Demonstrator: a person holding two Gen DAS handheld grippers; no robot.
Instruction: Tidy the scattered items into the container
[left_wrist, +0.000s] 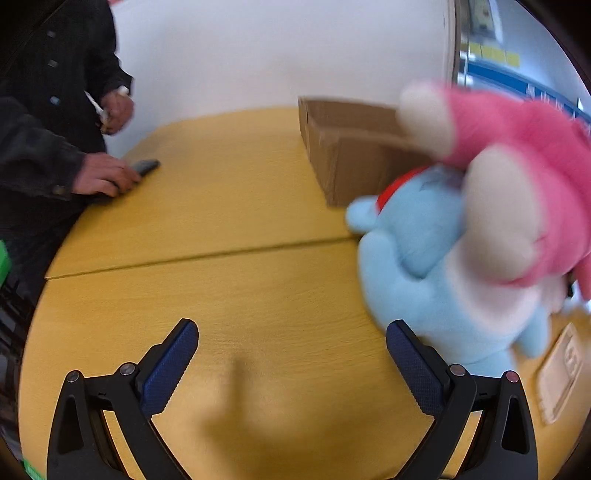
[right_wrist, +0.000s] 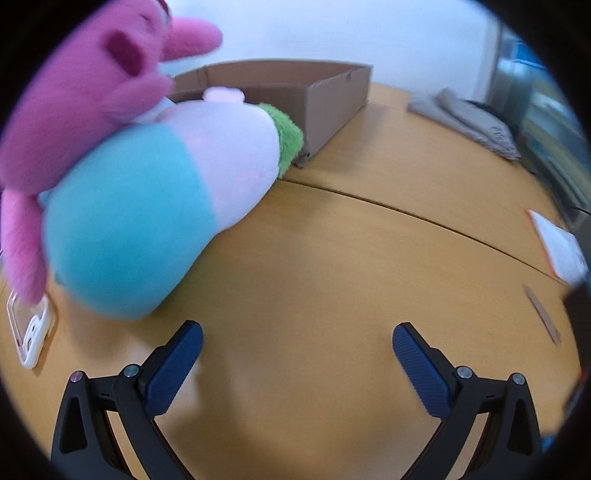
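Note:
A light-blue and white plush toy lies on the yellow table at the right of the left wrist view, with a pink plush on top of it. Behind them stands an open cardboard box. My left gripper is open just left of the blue plush, its right finger close to it. In the right wrist view the blue plush, the pink plush and a green furry piece lie at the left, in front of the box. My right gripper is open over bare table.
A person in a dark jacket stands at the far left, one hand on a dark phone. A white phone case lies beside the plush toys. Grey cloth and a white-and-orange card lie at the right of the table.

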